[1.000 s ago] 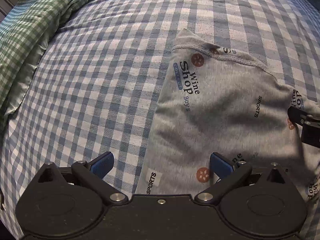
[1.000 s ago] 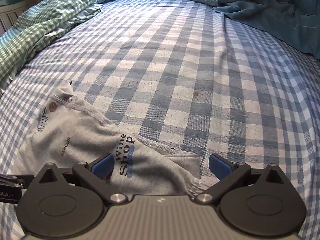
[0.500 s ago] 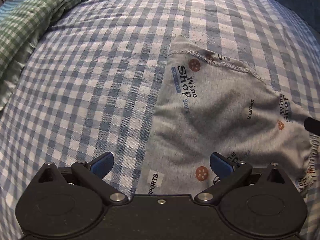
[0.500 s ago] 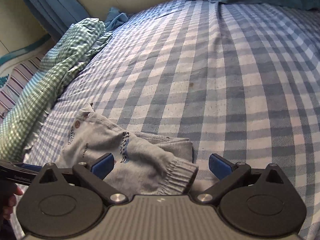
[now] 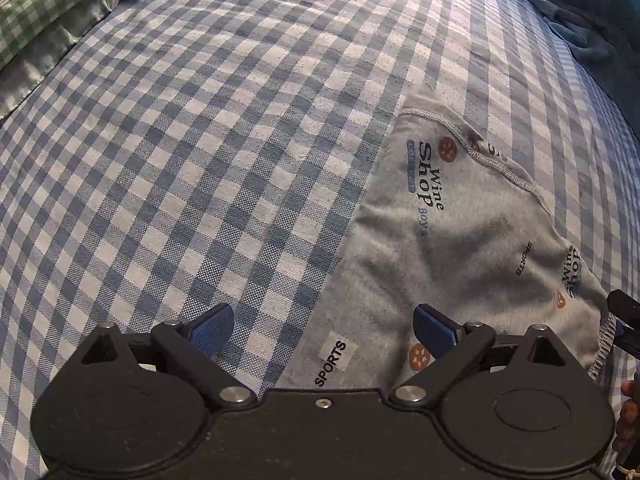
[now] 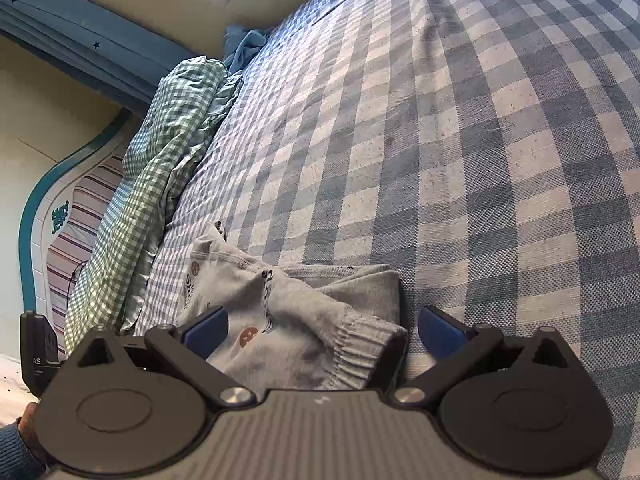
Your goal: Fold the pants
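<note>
Looking down past our two claws, we see the bed [image 5: 208, 152] first, its blue-and-white checked sheet filling nearly everything ahead of both of them. Far beyond our left claw [image 5: 323, 322], up and to its left, a green checked quilt [image 5: 44, 12] is bunched along the bed's edge; from our right claw [image 6: 322, 327] the same quilt [image 6: 160, 168] runs up the left side, with a striped headboard [image 6: 68, 236] and a dark blue curtain [image 6: 80, 48] behind it. Some blue cloth [image 5: 580, 36] lies well ahead of the left claw, to its right. The pants [image 5: 452, 264] are grey, printed with "Wine Shop" and "SPORTS", and lie folded on the sheet. From the left claw they spread ahead and to the right, their near left edge falling between its fingers, the right finger [image 5: 434, 330] over grey cloth and the left finger over bare sheet. That claw stands wide open with its jaws just drawn in a little, and its pads do not press on the cloth. From the right claw the pants [image 6: 288, 320] lie close in front, mostly toward its left finger [image 6: 206, 330], with a ribbed cuff [image 6: 360, 350] just inside the gap and the right finger over sheet. This claw too is spread wide and grips nothing. At the right edge of the left view we glimpse the tip of the other claw beside the cuff.
</note>
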The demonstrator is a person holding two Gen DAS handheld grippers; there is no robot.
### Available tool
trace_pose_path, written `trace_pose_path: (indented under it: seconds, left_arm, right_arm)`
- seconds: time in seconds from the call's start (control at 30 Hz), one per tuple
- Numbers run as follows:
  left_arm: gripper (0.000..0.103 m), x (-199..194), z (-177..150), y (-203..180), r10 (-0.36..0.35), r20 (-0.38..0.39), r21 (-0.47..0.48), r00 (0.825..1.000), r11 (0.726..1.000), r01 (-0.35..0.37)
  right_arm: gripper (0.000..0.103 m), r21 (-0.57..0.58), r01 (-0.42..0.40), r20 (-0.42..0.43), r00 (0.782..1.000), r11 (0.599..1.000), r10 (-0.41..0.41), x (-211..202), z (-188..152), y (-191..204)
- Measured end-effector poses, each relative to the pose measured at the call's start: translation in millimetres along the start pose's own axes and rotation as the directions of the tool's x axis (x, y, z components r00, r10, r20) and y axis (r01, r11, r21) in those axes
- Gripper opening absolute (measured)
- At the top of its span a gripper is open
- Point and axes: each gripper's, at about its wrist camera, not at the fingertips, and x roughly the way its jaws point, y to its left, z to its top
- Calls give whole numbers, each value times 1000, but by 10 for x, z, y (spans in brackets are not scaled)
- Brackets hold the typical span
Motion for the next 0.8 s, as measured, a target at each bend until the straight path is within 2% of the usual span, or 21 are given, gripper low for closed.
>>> trace_pose_path:
  seconds: [0.07,0.13,0.17,0.23,0.27,0.3,0.33,0.37,0.43,0.47,0.5,0.53,0.6,0.67,0.8]
  left_arm:
    - [86,-20,-23,24,-1,-11,-2,1000,1000,1]
    - [73,-40,-46,35,-31,-13,-4,999,1000,31]
    - [69,-57,-67,45,-46,-13,-5,999,999,46]
    - [49,-122,-162,53,-74,-17,-7,997,997,73]
    - [45,-162,-218,31,-81,-24,-9,996,997,80]
    - [43,-165,-224,29,-76,-30,-7,997,997,76]
    - [39,-169,-235,4,-63,-31,-2,998,998,63]
    - [37,-179,-239,-15,-53,-32,3,998,999,53]
    - [26,-173,-208,-81,-36,-35,13,999,999,36]
    - [21,-177,-197,-114,-30,-35,19,999,999,30]
    - [16,-157,-144,-174,-24,-35,30,999,999,25]
    - [14,-167,-121,-215,-18,-30,41,999,999,20]
    - [13,-223,-130,-293,-6,-15,67,1000,998,7]
    - [13,-305,-142,-352,-4,2,79,1000,997,3]
    - [12,-493,-152,-352,-49,15,48,999,998,48]
  right_arm:
    - [103,-31,40,6,999,999,-40,6,-44,73]
    - [100,-56,89,17,996,995,-88,23,-97,178]
    - [98,-59,113,24,993,992,-112,21,-116,209]
    - [84,-50,160,38,987,986,-158,-4,-140,242]
    - [80,-38,181,45,983,983,-179,-19,-152,249]
    - [70,-21,188,49,981,982,-187,-39,-160,239]
    - [64,5,176,46,983,984,-176,-55,-164,203]
    - [63,31,164,43,985,986,-165,-68,-167,178]
    - [49,56,165,35,985,985,-167,-76,-173,157]
    - [47,58,167,33,985,984,-169,-76,-177,159]
    - [40,60,171,33,984,983,-173,-75,-181,173]
    - [33,64,179,33,983,982,-181,-84,-189,189]
    - [26,72,197,45,979,978,-201,-102,-196,245]
    - [22,74,219,57,973,973,-223,-137,-213,324]
    - [16,78,248,81,964,966,-254,-282,-279,518]
